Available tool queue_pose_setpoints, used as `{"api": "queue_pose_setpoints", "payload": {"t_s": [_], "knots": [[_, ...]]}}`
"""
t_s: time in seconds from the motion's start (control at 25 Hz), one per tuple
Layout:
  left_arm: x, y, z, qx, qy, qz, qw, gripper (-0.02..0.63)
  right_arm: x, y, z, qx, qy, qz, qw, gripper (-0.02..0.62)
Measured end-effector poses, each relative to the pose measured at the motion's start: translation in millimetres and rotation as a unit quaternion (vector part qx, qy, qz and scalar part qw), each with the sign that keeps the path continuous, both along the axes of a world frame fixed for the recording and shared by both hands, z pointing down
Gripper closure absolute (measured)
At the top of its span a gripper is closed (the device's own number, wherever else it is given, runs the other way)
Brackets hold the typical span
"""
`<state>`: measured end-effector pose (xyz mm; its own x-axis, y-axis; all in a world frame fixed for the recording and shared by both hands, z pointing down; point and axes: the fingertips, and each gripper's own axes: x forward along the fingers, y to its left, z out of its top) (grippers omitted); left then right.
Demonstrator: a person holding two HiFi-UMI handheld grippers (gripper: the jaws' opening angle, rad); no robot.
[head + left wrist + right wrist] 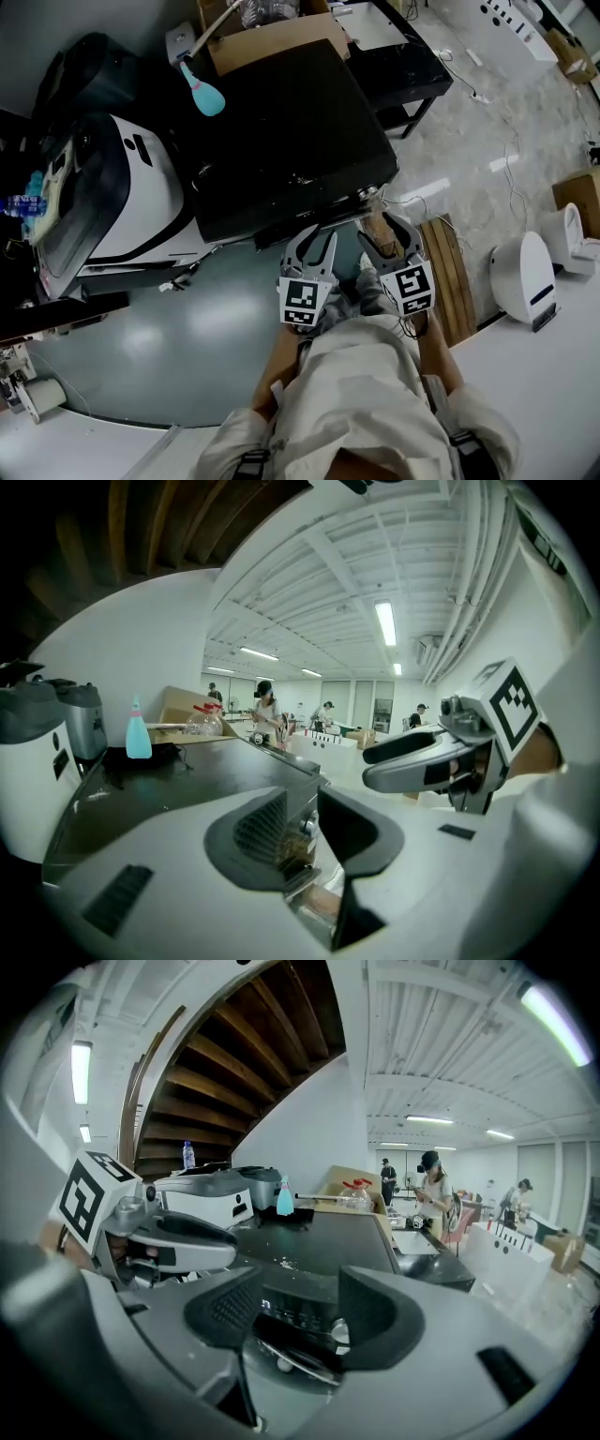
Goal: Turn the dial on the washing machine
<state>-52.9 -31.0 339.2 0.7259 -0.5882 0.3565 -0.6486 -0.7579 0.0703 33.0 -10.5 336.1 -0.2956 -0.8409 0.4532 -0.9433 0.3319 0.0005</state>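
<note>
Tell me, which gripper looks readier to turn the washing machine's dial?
Right, probably. The right gripper, fingers open, frames the silver dial on the washing machine head-on; the left gripper views it edge-on from the corner.

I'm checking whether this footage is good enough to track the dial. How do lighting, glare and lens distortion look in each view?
Head view: the washing machine top is dark, with pale glare patches on the glossy floor. Left gripper view: strong fisheye bend, black corners, a bright ceiling strip light. Right gripper view: same bend; the dial shows small and dim between the jaws of the open right gripper.
</note>
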Motion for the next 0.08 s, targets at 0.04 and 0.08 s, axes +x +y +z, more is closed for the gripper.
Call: {"api": "queue_pose_setpoints", "payload": {"t_s": [0.04, 0.08], "knots": [[-2.7, 1.9, -1.1, -0.001, 0.000, -0.002, 1.0000, 0.495, -2.0, 1.9, -1.9, 0.000, 0.001, -0.001, 1.000, 0.342], [-5.4, 3.8, -2.2, -0.002, 0.000, -0.003, 1.0000, 0.495, -4.0, 3.8, -3.7, 0.000, 0.001, -0.002, 1.000, 0.342]]}}
